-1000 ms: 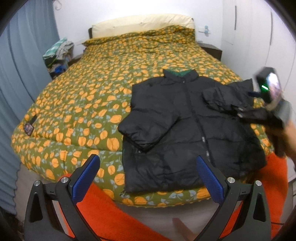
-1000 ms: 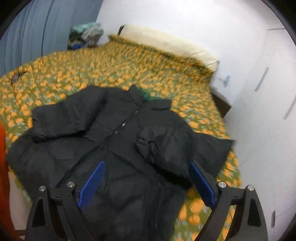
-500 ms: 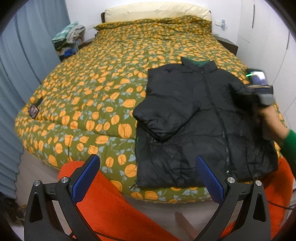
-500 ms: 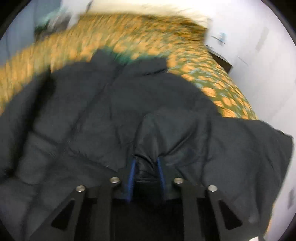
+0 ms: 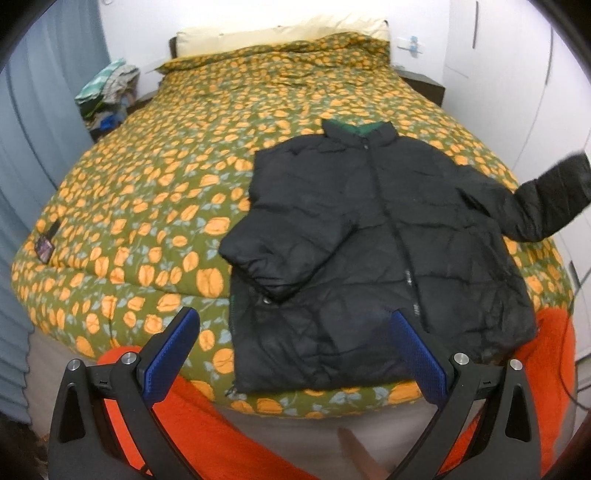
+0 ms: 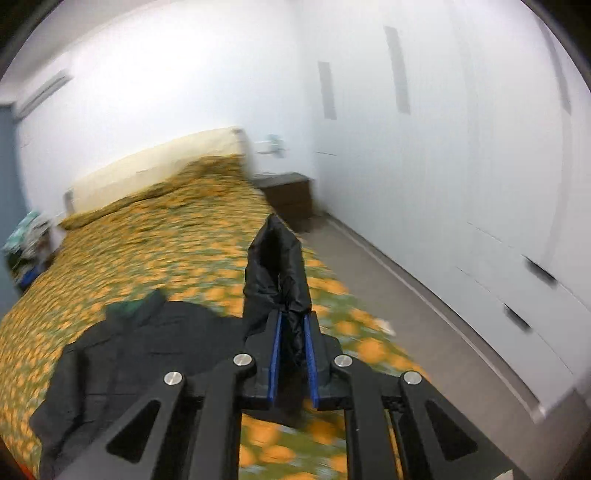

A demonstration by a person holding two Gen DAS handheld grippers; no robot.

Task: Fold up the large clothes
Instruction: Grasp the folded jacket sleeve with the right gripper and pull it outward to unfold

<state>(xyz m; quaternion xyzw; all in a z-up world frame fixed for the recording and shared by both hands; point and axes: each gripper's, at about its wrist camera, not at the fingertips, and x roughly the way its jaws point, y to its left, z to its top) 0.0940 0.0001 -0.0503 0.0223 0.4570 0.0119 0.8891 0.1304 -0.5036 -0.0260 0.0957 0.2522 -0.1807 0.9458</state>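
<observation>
A black puffer jacket (image 5: 373, 243) with a green collar lies face up near the foot of the bed, its left sleeve folded across the chest. Its right sleeve (image 5: 546, 199) is lifted off the bed toward the right. My right gripper (image 6: 293, 332) is shut on that sleeve's cuff (image 6: 277, 269) and holds it raised above the bed's right side; the jacket body (image 6: 125, 354) lies to its lower left. My left gripper (image 5: 295, 354) is open and empty, held in front of the jacket's hem at the bed's foot.
The bed has an orange-flowered green cover (image 5: 155, 177) and a cream pillow (image 5: 280, 33). A pile of clothes (image 5: 107, 92) sits at the far left. An orange cloth (image 5: 221, 435) is at the bed's foot. A dark nightstand (image 6: 288, 195) and white wardrobes (image 6: 480, 184) stand on the right.
My right gripper shut on the right sleeve's cuff and pulled it up and out to the right, unfolding it off the jacket's chest. My left gripper stayed open.
</observation>
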